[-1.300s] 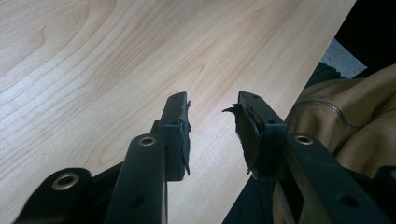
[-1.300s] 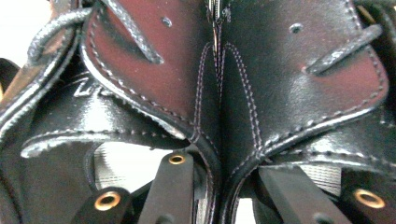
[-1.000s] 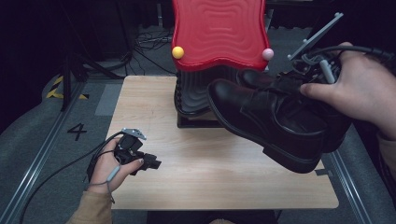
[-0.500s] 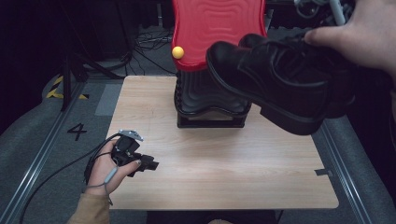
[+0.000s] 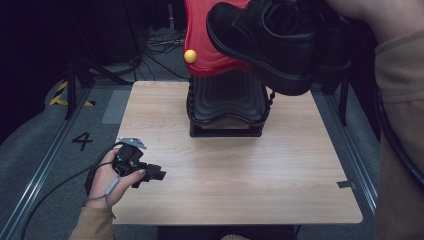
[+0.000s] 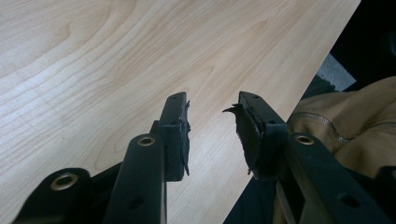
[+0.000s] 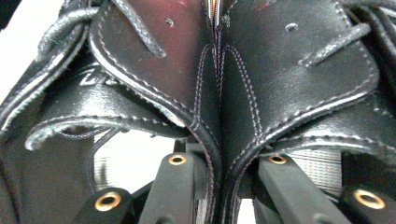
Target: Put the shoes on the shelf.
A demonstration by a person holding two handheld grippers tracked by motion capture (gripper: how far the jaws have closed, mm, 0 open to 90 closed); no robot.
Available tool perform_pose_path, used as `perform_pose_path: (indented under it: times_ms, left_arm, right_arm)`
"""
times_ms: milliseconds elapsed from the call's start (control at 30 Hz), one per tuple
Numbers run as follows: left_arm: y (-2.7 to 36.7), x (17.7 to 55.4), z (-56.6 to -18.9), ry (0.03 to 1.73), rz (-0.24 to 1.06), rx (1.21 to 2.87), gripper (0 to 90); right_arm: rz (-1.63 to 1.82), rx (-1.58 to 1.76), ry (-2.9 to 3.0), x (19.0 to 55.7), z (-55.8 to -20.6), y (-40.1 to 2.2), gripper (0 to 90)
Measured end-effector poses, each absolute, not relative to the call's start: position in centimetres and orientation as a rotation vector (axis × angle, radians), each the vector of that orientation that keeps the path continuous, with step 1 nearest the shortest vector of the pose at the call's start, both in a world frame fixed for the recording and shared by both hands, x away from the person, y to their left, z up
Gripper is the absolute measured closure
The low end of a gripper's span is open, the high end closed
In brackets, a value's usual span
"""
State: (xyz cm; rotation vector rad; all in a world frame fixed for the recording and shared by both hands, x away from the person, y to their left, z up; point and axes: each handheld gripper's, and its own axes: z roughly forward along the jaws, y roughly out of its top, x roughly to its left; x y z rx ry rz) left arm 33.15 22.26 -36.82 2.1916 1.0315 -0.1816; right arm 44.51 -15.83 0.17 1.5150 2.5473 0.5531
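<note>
A pair of black leather lace-up shoes [image 5: 260, 45] hangs high in the air in front of the red wavy top [image 5: 200, 55] of a rack, toes pointing left. My right gripper [image 7: 215, 163] is shut on the shoes [image 7: 215, 93], pinching the two inner collars together between its jaws. In the high view a hand and a tan sleeve [image 5: 400, 100] cover that gripper at the upper right. My left gripper [image 5: 152, 174] rests in a hand at the table's front left edge. It stands open [image 6: 212, 121] over bare wood with nothing between its jaws.
The rack has a black wavy lower tier [image 5: 227, 100] on a base at the back middle of the wooden table [image 5: 225, 175]. A yellow ball [image 5: 190, 56] marks the red top's left corner. Cables lie on the floor behind.
The right hand has lifted the shoes up and to the left, from beside the rack's lower tier to in front of its red top. The left gripper has stayed put.
</note>
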Motion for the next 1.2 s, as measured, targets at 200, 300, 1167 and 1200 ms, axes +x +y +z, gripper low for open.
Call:
perform_pose_path:
  times_ms: [200, 300, 1167, 1200]
  left_arm:
    - [23.3, 33.1, -36.5, 1.032, -0.174, 2.160, 64.2]
    - [23.6, 33.0, -36.5, 1.034, -0.172, 2.147, 64.2]
    - [25.5, 33.1, -37.2, 1.064, -0.205, 2.104, 64.1]
    - [25.6, 33.2, -37.4, 1.070, -0.209, 2.099, 64.1]
  right_arm:
    - [0.568, 1.563, 2.507, 47.1, 0.8, -14.6, 80.6]
    - [0.572, 1.572, 2.484, 48.5, 0.7, -14.0, 80.6]
    - [0.695, 1.637, 2.246, 54.8, 0.8, -10.6, 80.5]
    - [0.696, 1.636, 2.238, 55.1, 0.8, -10.5, 80.5]
